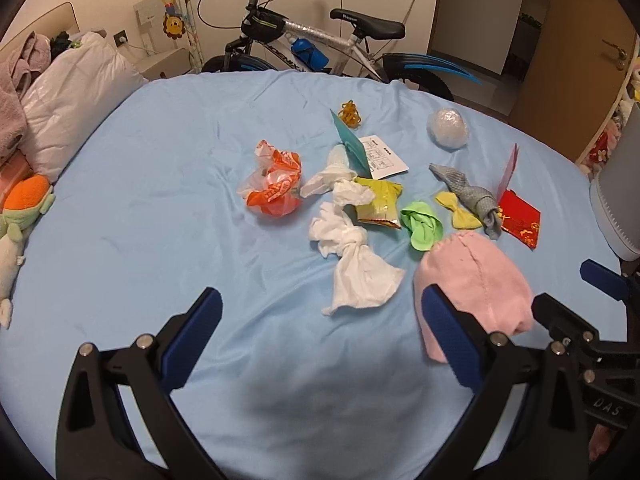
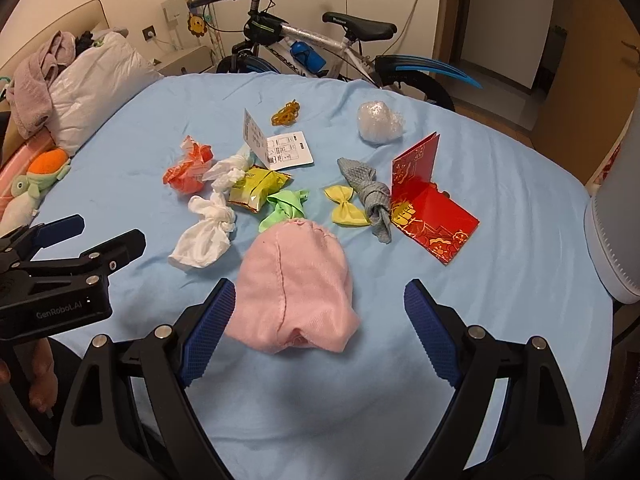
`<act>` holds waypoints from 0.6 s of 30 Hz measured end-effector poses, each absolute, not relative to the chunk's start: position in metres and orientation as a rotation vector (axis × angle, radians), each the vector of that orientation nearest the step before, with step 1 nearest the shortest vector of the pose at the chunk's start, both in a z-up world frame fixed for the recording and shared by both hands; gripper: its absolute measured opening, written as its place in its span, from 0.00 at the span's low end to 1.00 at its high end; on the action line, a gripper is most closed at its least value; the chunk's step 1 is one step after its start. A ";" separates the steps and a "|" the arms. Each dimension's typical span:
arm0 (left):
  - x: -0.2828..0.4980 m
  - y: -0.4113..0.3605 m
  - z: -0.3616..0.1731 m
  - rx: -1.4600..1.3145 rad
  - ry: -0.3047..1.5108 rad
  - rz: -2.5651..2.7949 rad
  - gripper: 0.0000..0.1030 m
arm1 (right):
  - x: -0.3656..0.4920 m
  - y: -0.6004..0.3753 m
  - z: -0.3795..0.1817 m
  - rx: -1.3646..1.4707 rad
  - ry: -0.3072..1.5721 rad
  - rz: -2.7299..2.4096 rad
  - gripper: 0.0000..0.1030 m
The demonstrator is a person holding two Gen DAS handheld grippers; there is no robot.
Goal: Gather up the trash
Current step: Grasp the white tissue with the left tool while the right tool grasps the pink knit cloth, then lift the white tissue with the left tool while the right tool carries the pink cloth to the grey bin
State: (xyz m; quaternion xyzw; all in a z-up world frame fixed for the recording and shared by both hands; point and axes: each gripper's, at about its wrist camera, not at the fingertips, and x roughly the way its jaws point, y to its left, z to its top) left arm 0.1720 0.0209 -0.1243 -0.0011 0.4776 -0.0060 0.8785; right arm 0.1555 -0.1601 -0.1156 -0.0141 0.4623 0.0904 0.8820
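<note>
Both tools stand spread wide over a bed [image 1: 168,128] with a light blue sheet, holding nothing. The right tool [image 2: 316,320] points at a pink knitted cloth [image 2: 296,288], whose near end lies between its blue pads, close to the left pad; whether it touches cannot be told. The left tool [image 1: 324,332] hangs over bare sheet, the pink cloth at its right finger [image 1: 452,332] and a knotted white tissue [image 1: 356,264] just ahead. Beyond lie an orange plastic bag [image 1: 276,188], a yellow snack wrapper [image 1: 378,202], a crumpled green scrap [image 1: 422,224] and a red envelope [image 2: 432,208].
</note>
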 end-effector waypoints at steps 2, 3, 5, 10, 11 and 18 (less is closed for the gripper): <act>0.183 0.021 -0.139 -0.015 1.022 -0.016 0.93 | 0.165 -0.160 -0.129 -0.023 0.981 0.188 0.81; 0.188 0.021 -0.146 -0.018 1.030 -0.021 0.86 | 0.168 -0.159 -0.135 -0.018 0.992 0.189 0.81; 0.201 0.018 -0.161 -0.012 1.077 -0.031 0.49 | 0.173 -0.158 -0.149 -0.012 1.019 0.190 0.81; 0.226 0.003 -0.197 0.023 1.159 -0.063 0.23 | 0.181 -0.158 -0.172 -0.020 1.059 0.177 0.78; 0.230 0.000 -0.200 0.036 1.157 -0.074 0.20 | 0.182 -0.159 -0.176 -0.011 1.068 0.184 0.71; 0.224 -0.005 -0.201 0.013 1.134 -0.129 0.02 | 0.180 -0.157 -0.183 0.056 1.100 0.289 0.18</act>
